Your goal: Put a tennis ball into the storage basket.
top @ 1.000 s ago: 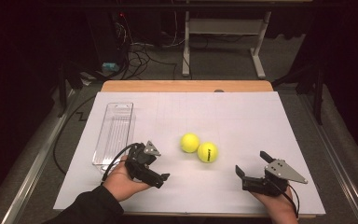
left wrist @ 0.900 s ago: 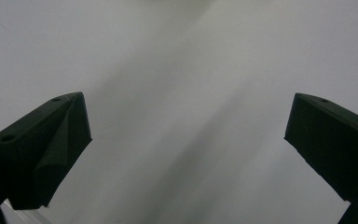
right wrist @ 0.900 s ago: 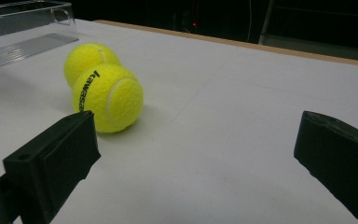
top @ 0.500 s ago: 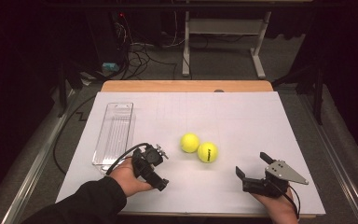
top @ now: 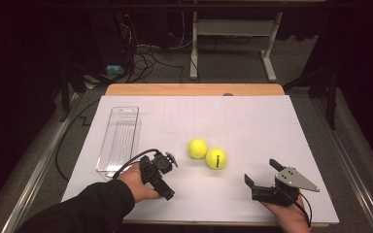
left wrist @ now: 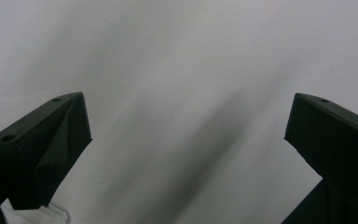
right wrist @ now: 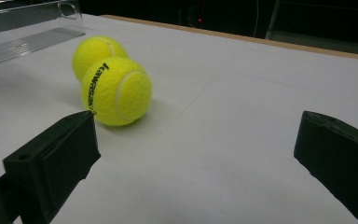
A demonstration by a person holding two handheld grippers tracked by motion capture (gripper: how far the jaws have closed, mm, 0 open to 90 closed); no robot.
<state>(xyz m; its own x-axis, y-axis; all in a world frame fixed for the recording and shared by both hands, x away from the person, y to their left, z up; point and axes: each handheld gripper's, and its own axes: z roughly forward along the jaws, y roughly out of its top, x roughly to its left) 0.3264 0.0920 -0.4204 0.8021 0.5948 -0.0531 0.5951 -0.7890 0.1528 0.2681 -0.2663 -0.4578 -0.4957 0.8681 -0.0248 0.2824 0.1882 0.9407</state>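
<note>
the worktop (top: 252,116) is covered in white paper and carries, from largest to smallest, a clear tray (top: 119,138) along its left side and two yellow balls (top: 207,153) near the middle, touching or nearly so. the near ball (right wrist: 116,91), the one with black lettering, lies just ahead of the right hand-held gripper (top: 264,177), which sits low at the near edge with its jaws spread wide and nothing between them. the left hand-held gripper (top: 167,177) is tipped down toward bare paper beside the tray's near end, jaws also spread and empty, well apart from the far ball (top: 197,148). these look like tennis balls, so likely light, springy and fuzzy: the felt should give decent grip, but a round ball will roll away at a nudge and squirt out if pinched off-centre. best to close on the near ball across its widest middle, jaws level with its centre, with firm but not crushing pressure. approaching from the side may knock it into its neighbour.
</note>
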